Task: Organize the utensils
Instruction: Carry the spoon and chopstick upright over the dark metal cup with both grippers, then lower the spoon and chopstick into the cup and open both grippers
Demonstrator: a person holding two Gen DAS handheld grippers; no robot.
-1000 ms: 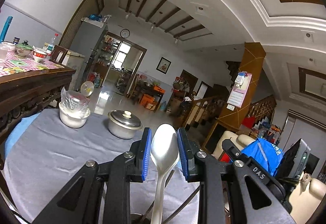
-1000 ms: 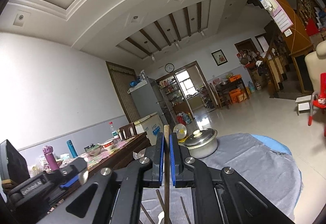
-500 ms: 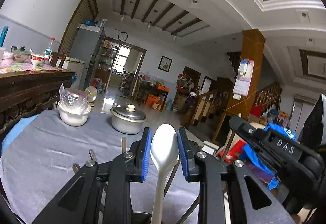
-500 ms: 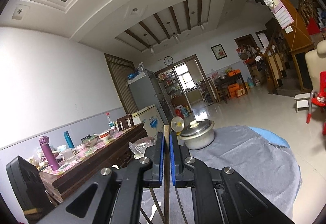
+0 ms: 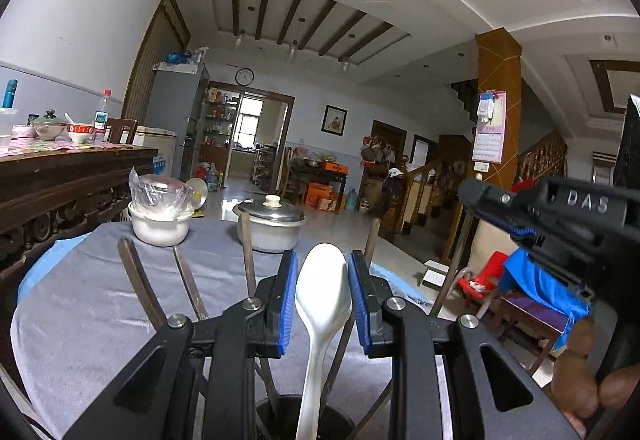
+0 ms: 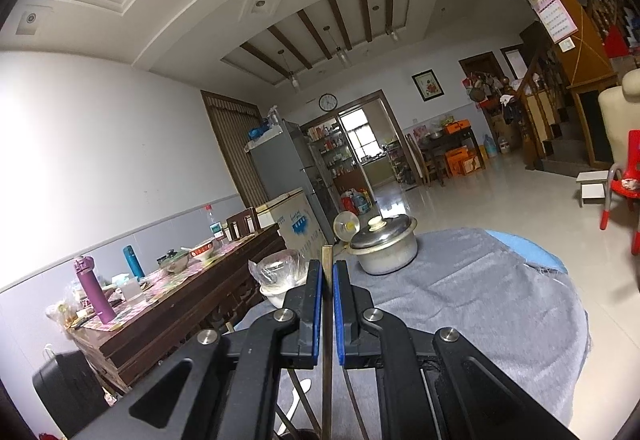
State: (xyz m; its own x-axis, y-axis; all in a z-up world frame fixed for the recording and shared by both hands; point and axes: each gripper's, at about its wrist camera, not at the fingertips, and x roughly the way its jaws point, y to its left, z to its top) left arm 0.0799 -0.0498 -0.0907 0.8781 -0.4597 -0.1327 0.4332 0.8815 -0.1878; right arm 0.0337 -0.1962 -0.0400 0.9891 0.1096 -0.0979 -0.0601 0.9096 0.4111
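Note:
My left gripper (image 5: pixel 322 272) is shut on a white spoon (image 5: pixel 323 288), held upright, its handle reaching down into a dark utensil holder (image 5: pixel 306 418) at the bottom edge. Several brown chopsticks (image 5: pixel 138 282) stand fanned out of that holder. My right gripper (image 6: pixel 327 280) is shut on a single brown chopstick (image 6: pixel 327 320), upright, its lower end near the holder rim (image 6: pixel 300 434). The right gripper also shows at the right of the left wrist view (image 5: pixel 560 216).
A grey cloth covers the round table (image 5: pixel 80 320). A lidded metal pot (image 5: pixel 270 226) and a white bowl with a plastic bag (image 5: pixel 160 212) stand at its far side. A dark wooden table (image 6: pixel 160 304) with bottles and bowls is at the left.
Both grippers have lowered toward the holder. More chopsticks now rise into the left wrist view, and the right gripper has come closer on that view's right side.

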